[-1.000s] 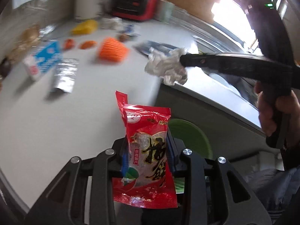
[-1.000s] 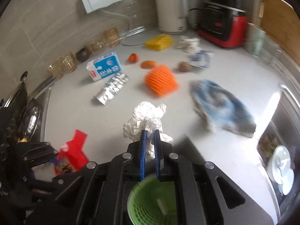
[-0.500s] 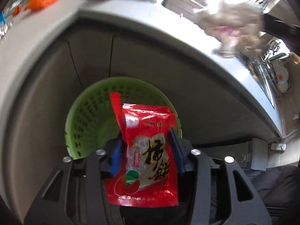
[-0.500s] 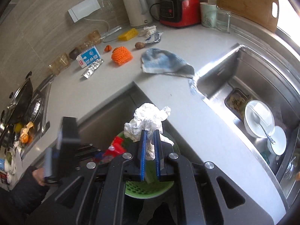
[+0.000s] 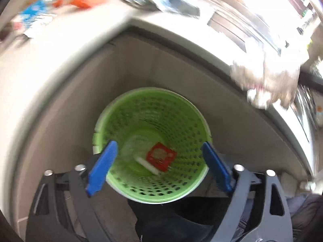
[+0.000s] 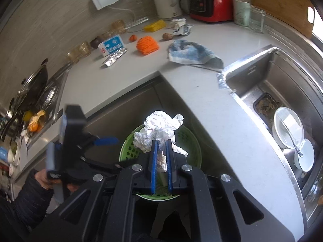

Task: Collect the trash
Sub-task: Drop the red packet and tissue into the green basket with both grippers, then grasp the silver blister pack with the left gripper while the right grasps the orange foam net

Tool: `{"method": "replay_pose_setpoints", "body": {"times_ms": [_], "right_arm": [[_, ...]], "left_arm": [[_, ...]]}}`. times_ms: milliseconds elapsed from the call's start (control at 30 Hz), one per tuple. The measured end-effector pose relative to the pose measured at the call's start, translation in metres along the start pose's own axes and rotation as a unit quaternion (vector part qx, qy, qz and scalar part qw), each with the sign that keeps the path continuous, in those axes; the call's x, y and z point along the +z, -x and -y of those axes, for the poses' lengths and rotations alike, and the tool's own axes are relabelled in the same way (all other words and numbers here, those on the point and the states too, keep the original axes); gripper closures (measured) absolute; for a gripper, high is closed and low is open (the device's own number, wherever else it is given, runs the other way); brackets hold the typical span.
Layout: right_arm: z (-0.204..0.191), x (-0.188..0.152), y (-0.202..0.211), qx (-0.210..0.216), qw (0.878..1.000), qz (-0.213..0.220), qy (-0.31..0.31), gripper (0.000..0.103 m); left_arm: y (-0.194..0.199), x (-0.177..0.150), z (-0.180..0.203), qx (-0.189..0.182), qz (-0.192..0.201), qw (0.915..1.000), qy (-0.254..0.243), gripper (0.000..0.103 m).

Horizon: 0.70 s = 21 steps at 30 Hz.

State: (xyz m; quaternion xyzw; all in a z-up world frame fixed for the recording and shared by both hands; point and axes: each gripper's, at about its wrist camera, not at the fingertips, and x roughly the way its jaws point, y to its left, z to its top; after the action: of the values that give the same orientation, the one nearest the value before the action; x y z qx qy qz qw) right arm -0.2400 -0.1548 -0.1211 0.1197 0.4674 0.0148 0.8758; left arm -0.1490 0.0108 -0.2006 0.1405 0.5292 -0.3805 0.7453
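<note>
The blue-and-white carton point(image 6: 111, 45) on the grey counter point(image 6: 201, 92) carries printing too small to read, and the writing on the red snack packet point(image 5: 160, 156) is blurred. The left tongs point(image 5: 159, 168) have just been opening and now stand wide with nothing between the blue pads point(image 5: 102, 168), poised over the round green perforated plastic bin point(image 5: 181, 125). The packet lies loose at the bottom of that bin beside a white stick-like piece point(image 5: 146, 164). The right tongs point(image 6: 161, 157) are narrowly closed, pinching a crumpled white paper wad point(image 6: 159, 129) above the bin's rim point(image 6: 191, 141). A blue towel point(image 6: 191, 53) lies on the counter.
</note>
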Motion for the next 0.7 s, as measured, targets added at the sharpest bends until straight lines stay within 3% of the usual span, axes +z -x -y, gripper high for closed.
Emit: {"method": "replay_pose_setpoints", "body": {"times_ms": [100,333,400,467,700], "right_arm": [[-0.007,0.000,-0.007,0.012,1.000,-0.011,0.016,0.094],[-0.023,-0.004,-0.030,0.021,0.997,-0.044,0.057,0.087],[-0.027,-0.004,-0.040,0.021,0.996,-0.059,0.066,0.074],[-0.028,-0.001,-0.048,0.012,0.996,-0.065,0.065,0.045],[-0.025,0.034,-0.060,0.007,0.998,-0.043,0.034,0.032]], "left_arm": [[0.030,0.002,-0.014,0.043,0.021,0.9981,0.039,0.009],[0.083,0.013,-0.046,0.095,0.051,0.9894,0.097,0.008],[0.087,0.019,-0.053,0.107,0.059,0.9878,0.097,0.008],[0.089,0.024,-0.057,0.118,0.062,0.9866,0.094,0.008],[0.091,0.047,-0.078,0.122,0.070,0.9860,0.090,0.008]]}}
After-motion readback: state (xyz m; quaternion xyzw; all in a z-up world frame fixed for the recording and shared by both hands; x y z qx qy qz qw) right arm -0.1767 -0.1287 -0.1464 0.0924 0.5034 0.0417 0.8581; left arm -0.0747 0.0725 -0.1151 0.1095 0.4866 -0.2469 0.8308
